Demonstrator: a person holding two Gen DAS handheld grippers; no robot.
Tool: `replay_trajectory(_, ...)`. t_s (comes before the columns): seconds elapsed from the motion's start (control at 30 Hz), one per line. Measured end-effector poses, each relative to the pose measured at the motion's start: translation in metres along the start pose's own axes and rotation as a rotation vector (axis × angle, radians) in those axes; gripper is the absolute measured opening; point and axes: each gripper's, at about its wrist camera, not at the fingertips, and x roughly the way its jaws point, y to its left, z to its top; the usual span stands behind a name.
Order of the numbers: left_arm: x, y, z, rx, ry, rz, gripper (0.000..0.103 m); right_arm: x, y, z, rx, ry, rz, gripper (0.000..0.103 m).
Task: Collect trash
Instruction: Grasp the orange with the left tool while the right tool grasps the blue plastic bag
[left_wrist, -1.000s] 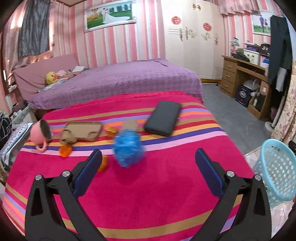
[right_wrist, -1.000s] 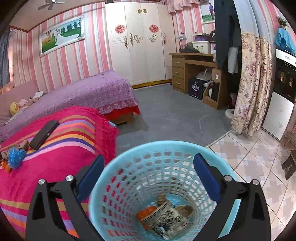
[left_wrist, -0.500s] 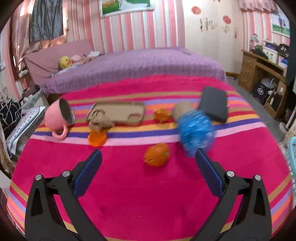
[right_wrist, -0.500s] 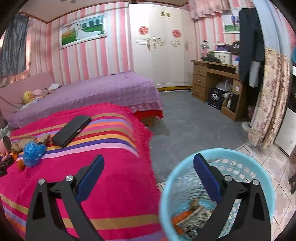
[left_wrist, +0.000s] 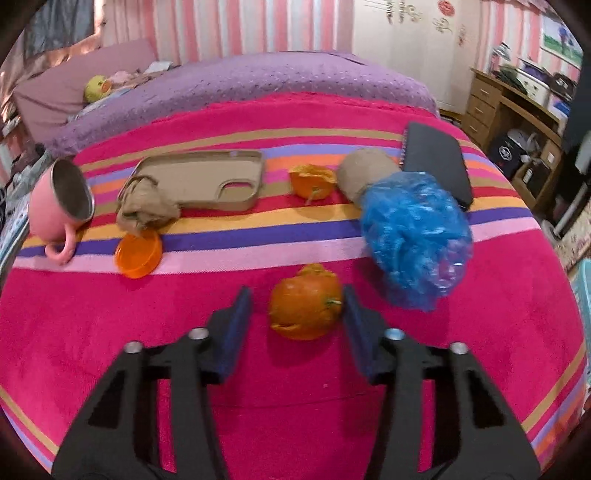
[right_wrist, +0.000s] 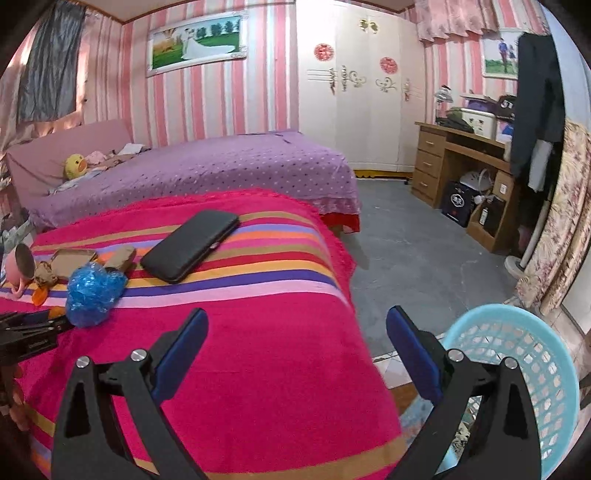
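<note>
My left tool (left_wrist: 297, 314) is closing around the orange peel (left_wrist: 304, 310), which lies between the pads but isn't gripped yet, near the front edge of the striped pink blanket (left_wrist: 258, 369). I'd squeeze gently so the soft peel doesn't crush or slip. My right tool (right_wrist: 297, 343) hangs wide open, empty, beside the blue basket (right_wrist: 532, 354) on the floor.
</note>
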Motion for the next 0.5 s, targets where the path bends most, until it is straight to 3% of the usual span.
replay_trajectory(0.03, -0.002, -0.002, -0.001, 0.014, -0.004, -0.010, 0.031, 0.001, 0.007, 0.000, -0.009, 0.003, 0.011, 0.095)
replay_trajectory(0.13, -0.008, 0.002, -0.006, 0.032, -0.007, -0.004, 0.030, 0.004, 0.022, 0.000, -0.020, 0.012, 0.036, 0.095)
replay_trajectory(0.27, -0.020, 0.031, -0.010, -0.017, -0.013, 0.024, 0.029, 0.006, 0.055, -0.001, -0.050, 0.027, 0.098, 0.095)
replay_trajectory(0.37, -0.034, 0.062, -0.011, -0.074, -0.038, 0.071, 0.029, 0.007, 0.083, -0.001, -0.073, 0.037, 0.149, 0.095)
replay_trajectory(0.5, -0.052, 0.088, -0.009, -0.076, -0.099, 0.165, 0.029, 0.007, 0.123, -0.004, -0.132, 0.035, 0.171, 0.095)
